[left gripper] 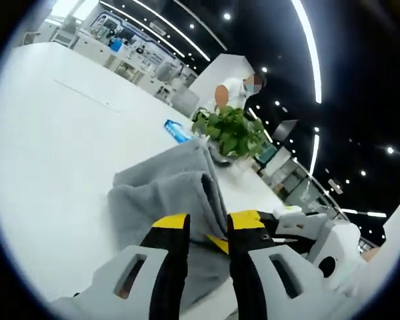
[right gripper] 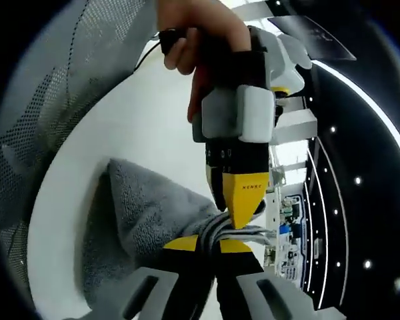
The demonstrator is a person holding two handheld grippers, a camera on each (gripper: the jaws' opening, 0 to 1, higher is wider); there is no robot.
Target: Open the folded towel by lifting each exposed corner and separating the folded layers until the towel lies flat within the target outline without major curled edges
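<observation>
The grey towel [left gripper: 167, 190] lies bunched on the white table [left gripper: 53, 147], with one fold pulled up toward me. My left gripper [left gripper: 209, 223] is shut on that raised fold between its yellow-tipped jaws. The right gripper [left gripper: 300, 230] comes in from the right, close beside it. In the right gripper view, the towel [right gripper: 143, 213] hangs lifted off the table [right gripper: 153, 120]. My right gripper [right gripper: 210, 245] is shut on its layered edge. The left gripper [right gripper: 243, 213], held by a hand [right gripper: 200, 33], pinches the same edge right above it.
A potted green plant [left gripper: 233, 133] and a blue object [left gripper: 177, 131] stand just beyond the towel. A person [left gripper: 239, 90] sits behind the plant. A grey mesh chair back [right gripper: 53, 100] curves along the table's near edge.
</observation>
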